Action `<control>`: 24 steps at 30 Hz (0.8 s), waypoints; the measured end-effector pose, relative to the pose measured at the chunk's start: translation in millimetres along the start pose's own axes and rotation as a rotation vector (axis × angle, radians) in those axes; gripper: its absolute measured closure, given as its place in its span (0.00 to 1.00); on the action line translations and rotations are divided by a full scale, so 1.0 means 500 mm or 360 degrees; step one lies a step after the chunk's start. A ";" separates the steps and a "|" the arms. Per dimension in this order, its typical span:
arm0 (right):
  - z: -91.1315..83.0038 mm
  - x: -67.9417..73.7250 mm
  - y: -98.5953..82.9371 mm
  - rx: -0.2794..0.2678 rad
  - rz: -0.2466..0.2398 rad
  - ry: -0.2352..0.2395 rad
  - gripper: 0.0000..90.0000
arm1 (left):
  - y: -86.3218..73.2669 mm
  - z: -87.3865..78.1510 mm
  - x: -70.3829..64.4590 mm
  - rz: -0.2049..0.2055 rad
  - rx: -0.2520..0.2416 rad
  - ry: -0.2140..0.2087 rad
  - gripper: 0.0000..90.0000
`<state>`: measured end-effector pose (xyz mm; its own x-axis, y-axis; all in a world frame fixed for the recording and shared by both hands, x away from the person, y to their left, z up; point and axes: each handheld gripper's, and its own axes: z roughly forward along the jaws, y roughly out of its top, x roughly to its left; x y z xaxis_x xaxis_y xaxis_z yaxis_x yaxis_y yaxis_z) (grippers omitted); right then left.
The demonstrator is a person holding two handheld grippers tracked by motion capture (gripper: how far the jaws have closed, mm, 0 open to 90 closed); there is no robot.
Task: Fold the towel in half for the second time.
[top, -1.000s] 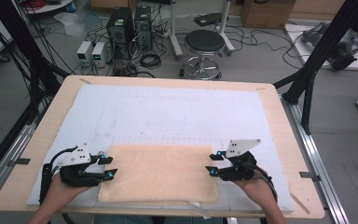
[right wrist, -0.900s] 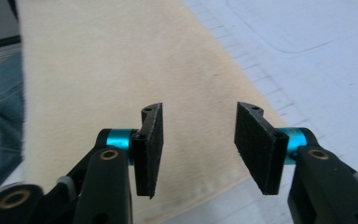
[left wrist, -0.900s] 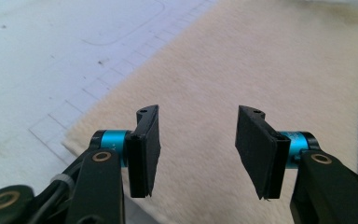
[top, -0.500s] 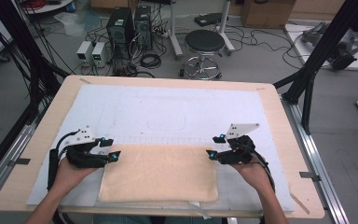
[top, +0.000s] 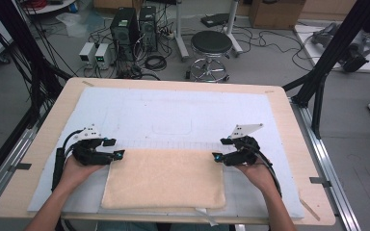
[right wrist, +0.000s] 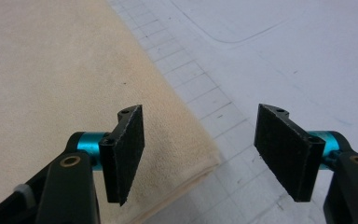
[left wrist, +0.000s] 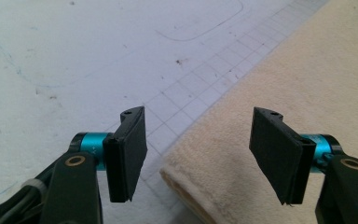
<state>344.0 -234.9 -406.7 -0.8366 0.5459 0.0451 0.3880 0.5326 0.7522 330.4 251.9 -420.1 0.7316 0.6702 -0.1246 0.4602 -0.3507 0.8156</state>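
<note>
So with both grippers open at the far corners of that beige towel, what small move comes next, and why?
Probably lower and close both at once. The left gripper straddles the towel's far-left corner and the right gripper its far-right corner, jaws wide apart and nothing held, so pinching both corners looks like the setup for a fold.

Black tool (left wrist: pixel 198 156) jaws on teal collars, brass screws.

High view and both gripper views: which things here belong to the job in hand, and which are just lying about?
In the job, as far as it shows:
- cream folded towel
- left gripper, open at its far left corner
- right gripper, open at its far right corner
- white gridded mat

Lying about:
- black round stool
- black computer towers
- floor cables
</note>
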 end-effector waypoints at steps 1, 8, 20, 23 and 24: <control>0.004 -0.002 -0.001 0.0011 -0.0007 0.0000 0.36 | -0.001 0.004 0.002 -0.0004 0.0012 -0.0010 0.41; 0.027 0.007 -0.003 0.0105 -0.0036 0.0025 0.38 | -0.008 0.025 0.007 0.0017 0.0122 -0.0048 0.42; 0.041 0.005 -0.035 0.0093 0.0032 0.0057 0.45 | -0.022 0.031 0.004 0.0015 0.0151 -0.0099 0.56; 0.050 0.004 -0.036 0.0109 0.0057 0.0100 0.50 | -0.024 0.031 0.003 0.0013 0.0148 -0.0105 0.59; 0.051 0.002 -0.037 0.0104 0.0061 0.0117 0.53 | -0.024 0.031 0.002 0.0016 0.0151 -0.0112 0.62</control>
<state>345.9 -227.7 -437.5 -0.8459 0.5190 0.1228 0.4426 0.5547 0.7046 333.5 246.4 -438.6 0.7685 0.6199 -0.1589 0.4958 -0.4198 0.7602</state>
